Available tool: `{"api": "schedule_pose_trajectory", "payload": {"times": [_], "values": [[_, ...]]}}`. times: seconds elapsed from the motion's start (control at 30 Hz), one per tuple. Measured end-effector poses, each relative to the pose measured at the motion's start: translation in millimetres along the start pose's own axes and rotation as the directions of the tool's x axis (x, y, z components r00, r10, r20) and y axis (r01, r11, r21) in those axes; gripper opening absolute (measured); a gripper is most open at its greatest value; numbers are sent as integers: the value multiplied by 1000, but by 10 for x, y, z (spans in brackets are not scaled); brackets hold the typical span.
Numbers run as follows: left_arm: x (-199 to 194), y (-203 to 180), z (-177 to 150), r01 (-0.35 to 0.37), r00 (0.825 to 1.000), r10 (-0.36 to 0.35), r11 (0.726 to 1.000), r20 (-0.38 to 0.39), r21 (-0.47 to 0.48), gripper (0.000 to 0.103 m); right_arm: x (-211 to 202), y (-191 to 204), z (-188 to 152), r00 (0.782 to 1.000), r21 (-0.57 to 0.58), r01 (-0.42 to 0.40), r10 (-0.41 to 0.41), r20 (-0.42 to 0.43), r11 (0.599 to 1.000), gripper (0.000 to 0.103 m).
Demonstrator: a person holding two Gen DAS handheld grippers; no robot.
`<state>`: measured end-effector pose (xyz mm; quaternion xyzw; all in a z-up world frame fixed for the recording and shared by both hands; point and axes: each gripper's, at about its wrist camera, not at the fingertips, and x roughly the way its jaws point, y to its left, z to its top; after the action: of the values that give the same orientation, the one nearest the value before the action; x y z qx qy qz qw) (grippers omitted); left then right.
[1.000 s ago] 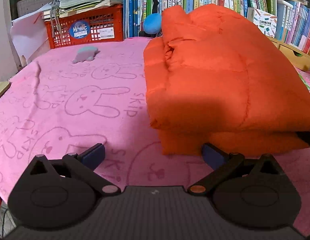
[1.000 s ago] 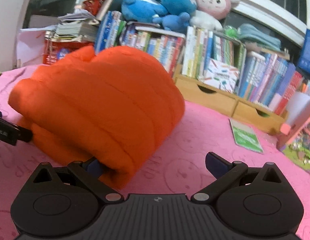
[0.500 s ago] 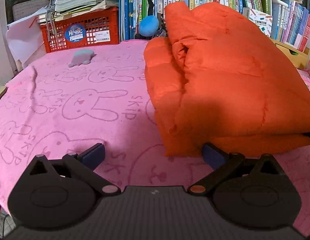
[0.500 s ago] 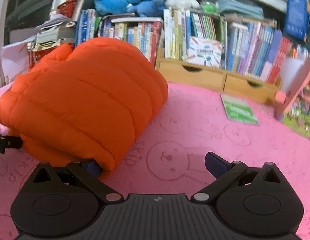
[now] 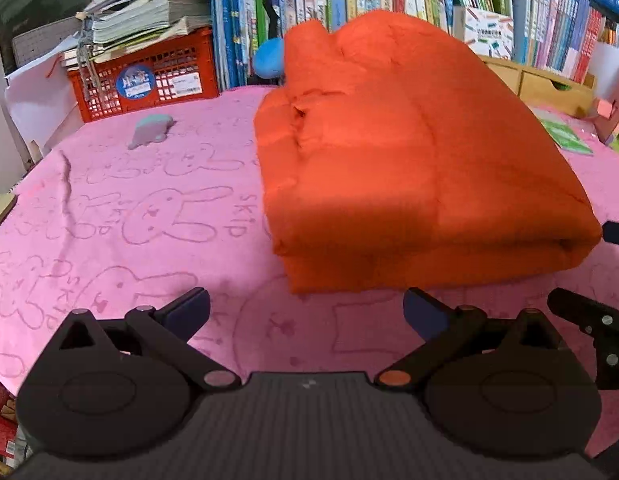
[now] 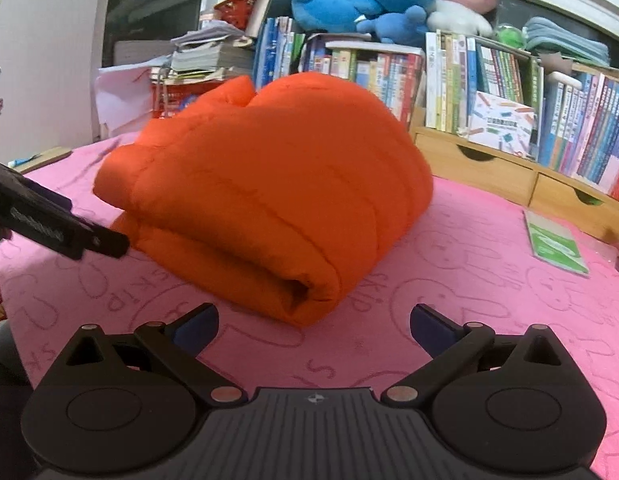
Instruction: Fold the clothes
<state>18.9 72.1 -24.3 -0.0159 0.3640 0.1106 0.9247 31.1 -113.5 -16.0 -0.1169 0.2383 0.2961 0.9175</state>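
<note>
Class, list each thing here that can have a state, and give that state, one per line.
Orange jacket: folded into a thick bundle, lying on the pink blanket.
Left gripper: open, holding nothing, short of the jacket.
Right gripper: open, holding nothing.
Wooden drawers: shut.

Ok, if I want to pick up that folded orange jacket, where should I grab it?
Probably the rounded folded corner of the orange jacket nearest the right gripper. Come in low from the front, one finger above and one below the stacked layers; both jaws are open.
</note>
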Motion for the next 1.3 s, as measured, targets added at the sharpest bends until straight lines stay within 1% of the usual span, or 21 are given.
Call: {"api": "schedule_pose_trajectory", "payload": {"times": [0.13,0.27,0.4,0.77,0.9,1.03,1.3], "values": [[8,-102,-18,37,999,-37,999,-12,13,103,-8,9,58,1000,10,-15,15,0,1000,103],[14,-191,-35,83,996,-82,996,-24,30,103,16,26,80,999,11,-31,31,-24,999,103],[52,-223,-53,98,994,-97,995,-44,30,103,23,50,67,999,0,-40,40,-32,999,103],[100,-205,-90,106,993,-104,994,-59,26,103,63,-12,60,999,12,-47,48,-21,999,103],[105,-204,-88,106,993,-104,994,-63,26,103,93,-47,14,999,51,-34,34,-4,998,103],[110,-197,-88,106,992,-104,994,-72,22,103,93,-90,2,999,82,-52,52,9,995,103],[125,-191,-102,105,991,-103,994,-80,17,103,100,-58,-3,998,75,-61,61,10,995,103]]}}
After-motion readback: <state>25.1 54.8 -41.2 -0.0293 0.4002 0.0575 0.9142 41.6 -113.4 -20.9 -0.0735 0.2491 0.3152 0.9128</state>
